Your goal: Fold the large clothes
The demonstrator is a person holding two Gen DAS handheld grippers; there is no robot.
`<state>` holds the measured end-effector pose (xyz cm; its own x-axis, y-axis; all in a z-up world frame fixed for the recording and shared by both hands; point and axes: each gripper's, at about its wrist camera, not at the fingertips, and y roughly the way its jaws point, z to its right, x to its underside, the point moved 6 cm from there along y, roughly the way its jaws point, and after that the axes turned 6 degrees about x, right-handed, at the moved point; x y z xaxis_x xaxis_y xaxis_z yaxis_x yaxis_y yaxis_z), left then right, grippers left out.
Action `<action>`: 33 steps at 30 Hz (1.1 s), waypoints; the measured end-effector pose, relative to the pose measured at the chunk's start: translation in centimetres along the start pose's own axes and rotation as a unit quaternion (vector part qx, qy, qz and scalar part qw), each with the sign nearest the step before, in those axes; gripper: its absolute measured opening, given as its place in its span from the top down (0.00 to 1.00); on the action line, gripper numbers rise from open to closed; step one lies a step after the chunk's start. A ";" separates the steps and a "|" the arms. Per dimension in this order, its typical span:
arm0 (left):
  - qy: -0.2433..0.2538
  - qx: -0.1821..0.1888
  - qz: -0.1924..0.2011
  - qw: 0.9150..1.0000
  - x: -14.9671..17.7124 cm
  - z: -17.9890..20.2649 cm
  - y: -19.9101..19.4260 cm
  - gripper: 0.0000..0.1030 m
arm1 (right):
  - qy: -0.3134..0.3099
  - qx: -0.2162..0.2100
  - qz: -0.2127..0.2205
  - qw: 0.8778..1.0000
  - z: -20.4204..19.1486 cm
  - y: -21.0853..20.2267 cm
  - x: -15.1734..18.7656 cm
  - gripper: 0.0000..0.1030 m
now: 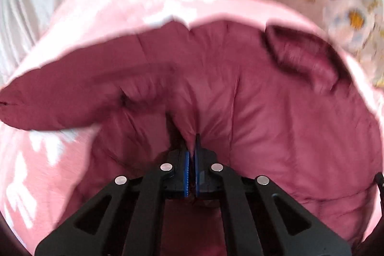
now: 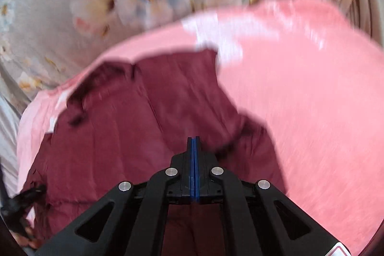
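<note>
Both claws clenched: our left claw (image 1: 193, 139) pinches a pucker of the maroon jacket (image 1: 264, 112), our right claw (image 2: 194, 139) looks shut on nothing. Jacket lies on the pink blanket (image 2: 312, 100). We'd regrab the far hem before folding.

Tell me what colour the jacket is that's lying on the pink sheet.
Dark maroon jacket, clearest in the left wrist view.

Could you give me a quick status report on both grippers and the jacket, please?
Left gripper shut, pinching a fold of the maroon jacket. Right gripper shut, nothing visible between its pads. Jacket spread on pink blanket. Nothing in the way.
</note>
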<state>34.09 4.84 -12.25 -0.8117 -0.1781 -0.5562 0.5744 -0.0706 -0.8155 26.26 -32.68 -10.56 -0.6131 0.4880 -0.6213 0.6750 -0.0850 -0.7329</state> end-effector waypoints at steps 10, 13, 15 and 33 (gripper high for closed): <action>0.024 -0.023 0.032 0.999 -0.2 0.6 0.7 0.98 | 0.025 -0.012 -0.023 0.999 0.8 0.8 0.5 0.59; 0.028 -0.026 0.041 0.998 0.3 0.7 0.4 0.97 | 0.053 -0.006 -0.024 0.998 1.5 1.5 -0.4 0.58; 0.025 -0.021 0.045 0.998 0.5 0.5 0.2 0.97 | 0.073 -0.005 -0.020 0.997 2.1 1.0 -0.7 0.58; 0.026 -0.018 0.057 0.998 0.8 0.4 0.2 0.96 | 0.054 0.010 0.048 0.997 1.7 -0.2 -3.0 0.98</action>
<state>33.54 4.31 -12.79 -0.7457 -0.1311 -0.6533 0.6605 -0.0167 -0.7506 27.24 -35.65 -9.00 -0.4969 0.5676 -0.6564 0.7202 -0.1523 -0.6768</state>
